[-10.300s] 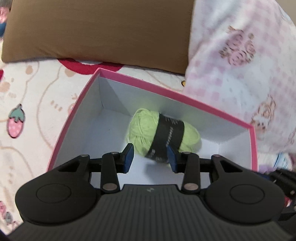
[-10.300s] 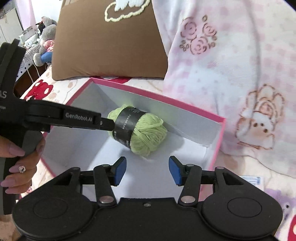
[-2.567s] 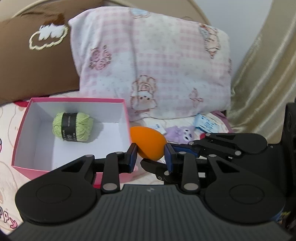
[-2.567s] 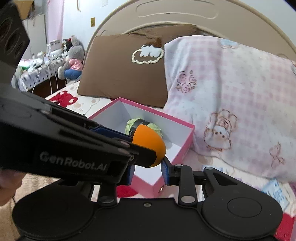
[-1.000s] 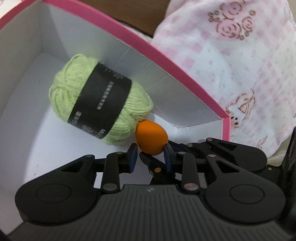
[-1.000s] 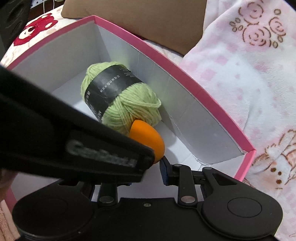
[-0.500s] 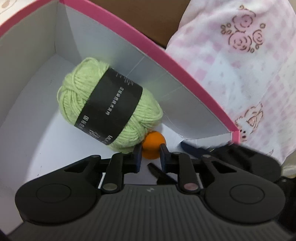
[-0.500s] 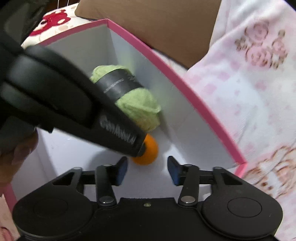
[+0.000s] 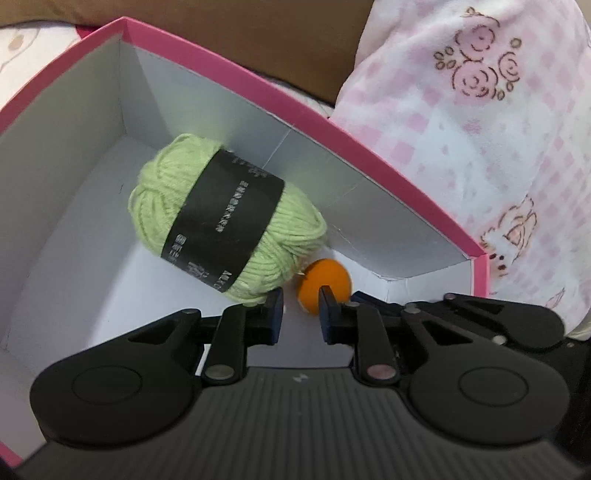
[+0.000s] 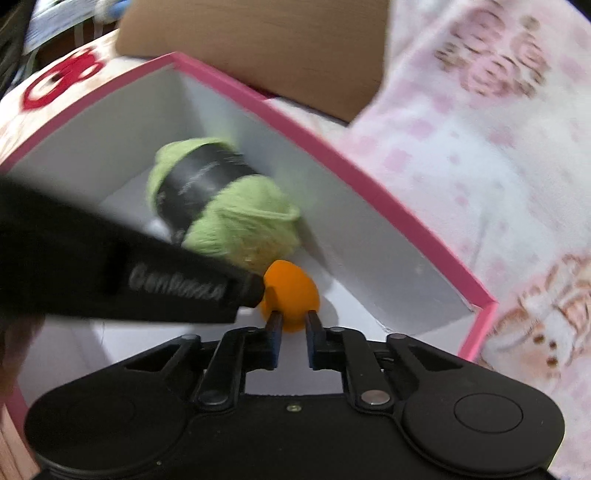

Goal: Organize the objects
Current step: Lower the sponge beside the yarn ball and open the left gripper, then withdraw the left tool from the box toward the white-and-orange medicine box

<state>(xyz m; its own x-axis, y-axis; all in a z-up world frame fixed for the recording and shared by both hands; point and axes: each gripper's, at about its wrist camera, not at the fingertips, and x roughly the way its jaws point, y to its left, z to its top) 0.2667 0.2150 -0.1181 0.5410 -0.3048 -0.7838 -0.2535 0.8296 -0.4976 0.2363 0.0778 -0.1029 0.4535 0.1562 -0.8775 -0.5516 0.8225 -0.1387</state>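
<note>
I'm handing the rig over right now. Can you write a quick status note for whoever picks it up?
Left gripper: shut and empty, with its tip beside the egg.
Right gripper: fingers shut on the near end of the egg, which looks like a pinch.
Things: the yarn lies in the box. The egg is on the box floor by the yarn, near the corner.
Done: both items are in the box.
Left: release the egg and lift both grippers out. No other items to sort show in these views.

Cartoon-print bed sheet (image 10: 55, 85), pink-rimmed box (image 9: 229, 88) on it, brown pillow (image 9: 258, 33), pink checked pillow (image 9: 498, 140)
</note>
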